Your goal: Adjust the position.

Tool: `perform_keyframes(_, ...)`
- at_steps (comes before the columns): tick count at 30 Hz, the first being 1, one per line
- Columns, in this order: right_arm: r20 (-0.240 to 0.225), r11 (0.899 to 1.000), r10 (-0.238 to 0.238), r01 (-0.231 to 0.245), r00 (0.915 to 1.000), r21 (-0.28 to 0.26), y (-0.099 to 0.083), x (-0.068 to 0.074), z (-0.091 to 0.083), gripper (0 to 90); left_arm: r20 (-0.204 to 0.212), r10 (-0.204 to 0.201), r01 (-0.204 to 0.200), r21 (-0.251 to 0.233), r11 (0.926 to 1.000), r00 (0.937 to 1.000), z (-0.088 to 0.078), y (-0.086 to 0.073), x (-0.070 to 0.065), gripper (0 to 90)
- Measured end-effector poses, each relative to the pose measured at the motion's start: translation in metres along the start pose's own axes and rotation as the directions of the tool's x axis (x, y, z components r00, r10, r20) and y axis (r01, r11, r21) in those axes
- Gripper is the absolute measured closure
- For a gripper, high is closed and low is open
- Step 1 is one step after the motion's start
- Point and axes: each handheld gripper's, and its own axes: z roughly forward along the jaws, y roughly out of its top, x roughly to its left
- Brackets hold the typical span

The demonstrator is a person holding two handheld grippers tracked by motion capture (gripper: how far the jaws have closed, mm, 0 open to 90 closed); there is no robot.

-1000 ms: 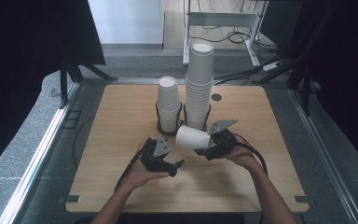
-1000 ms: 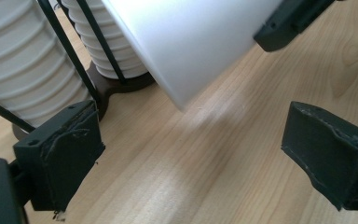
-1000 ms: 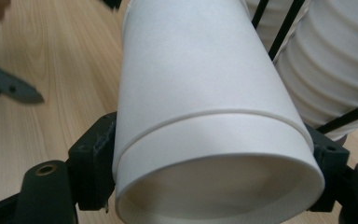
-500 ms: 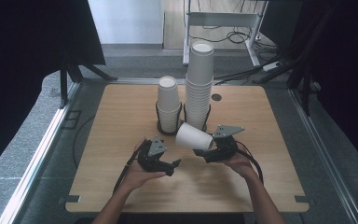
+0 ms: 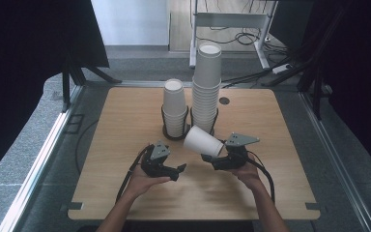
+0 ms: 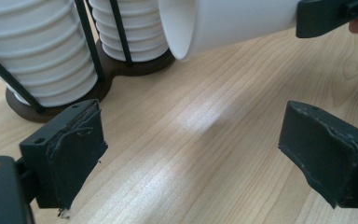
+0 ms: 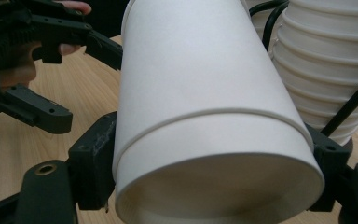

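A white paper cup [image 5: 203,141] lies tilted on its side in mid-air, mouth toward ten o'clock, held near its base.

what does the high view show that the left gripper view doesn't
High view alone: the whole table, both hands with the left gripper and right gripper, and the tops of the short cup stack and tall cup stack. Left gripper view alone: its own jaws apart over bare wood, nothing between them. Both: the paper cup held on its side in the right gripper, and the dark stack holder.
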Motion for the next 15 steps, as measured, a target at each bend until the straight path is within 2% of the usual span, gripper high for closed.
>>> perform_keyframes(1, -0.005, 1.0, 0.003, -0.003, 1.0, -0.006, 0.0, 0.001, 0.0, 21.8, 0.005, -0.006, 0.006, -0.006, 1.0, 1.0, -0.001, 0.0, 0.0, 7.4)
perform_keyframes(3, -0.008, 1.0, 0.005, -0.005, 1.0, -0.019, -0.001, 0.002, 0.0, 21.8, -0.017, 0.006, -0.006, -0.005, 1.0, 0.9998, -0.002, 0.001, -0.001, 7.6)
perform_keyframes(6, -0.003, 0.999, 0.01, -0.01, 0.9999, -0.042, -0.005, 0.004, 0.0, 21.8, -0.011, -0.004, 0.004, -0.006, 1.0, 0.9999, -0.003, 0.0, 0.0, 7.6)
perform_keyframes(9, 0.003, 0.999, 0.01, -0.01, 0.9999, -0.035, -0.008, 0.004, 0.0, 21.7, -0.005, -0.015, 0.015, -0.007, 0.9999, 0.9999, -0.002, -0.001, 0.001, 7.7)
perform_keyframes(11, -0.009, 0.999, 0.021, -0.022, 0.9997, -0.05, -0.012, 0.004, 0.0, 21.7, 0.001, -0.019, 0.019, -0.008, 0.9998, 0.9998, -0.001, -0.002, 0.002, 8.3)
perform_keyframes(15, 0.001, 0.998, 0.032, -0.031, 0.9995, -0.056, -0.014, 0.005, 0.0, 21.7, 0.006, -0.03, 0.03, -0.002, 0.9995, 0.9995, 0.001, -0.005, 0.002, 8.6)
